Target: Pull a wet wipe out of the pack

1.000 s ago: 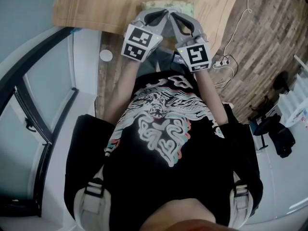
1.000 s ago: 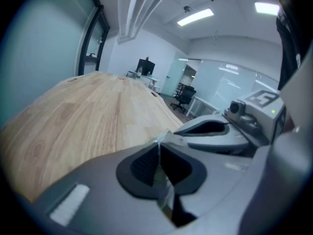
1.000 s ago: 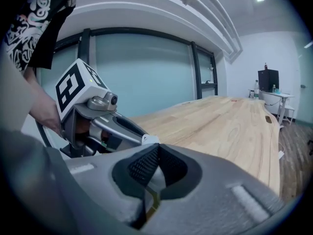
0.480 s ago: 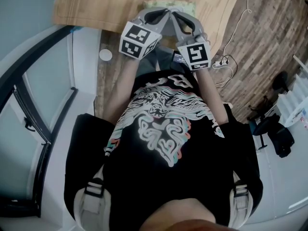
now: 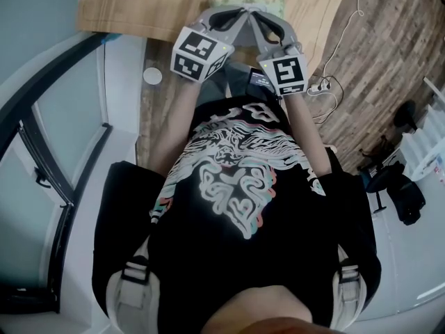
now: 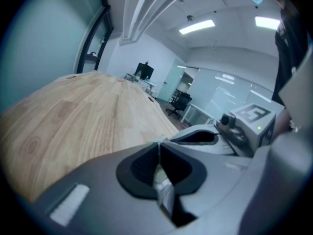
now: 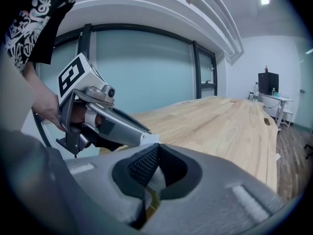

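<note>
**A:** What takes up most of the head view?

**B:** A pale wooden table [image 5: 139,5] runs across the top of the frame. The person's black printed shirt [image 5: 236,256] fills the middle and bottom. A plank floor [image 5: 389,47] lies at the upper right.

**A:** And the grippers?

**B:** Both reach up to the table's near edge at top centre, and their noses converge on almost one spot. The left cube [image 5: 199,53] and right cube [image 5: 287,75] sit side by side just above the shirt. The left gripper [image 6: 159,143] is clenched: in its own view the two dark pads meet along a thin line. The right gripper [image 7: 157,147] is clenched too, with its pads pressed together at the tip.

**A:** Where is the pack?

**B:** The green wipe pack [image 5: 274,5] lies on the table at top centre, right under both noses. Only its ends show on either side of them.

**A:** Is a wipe pinched?

**B:** In the right gripper view a small white scrap [image 7: 150,138] shows at the left gripper's tip, just beside the right jaws. I cannot tell whether it is a wipe held between the pads.
</note>
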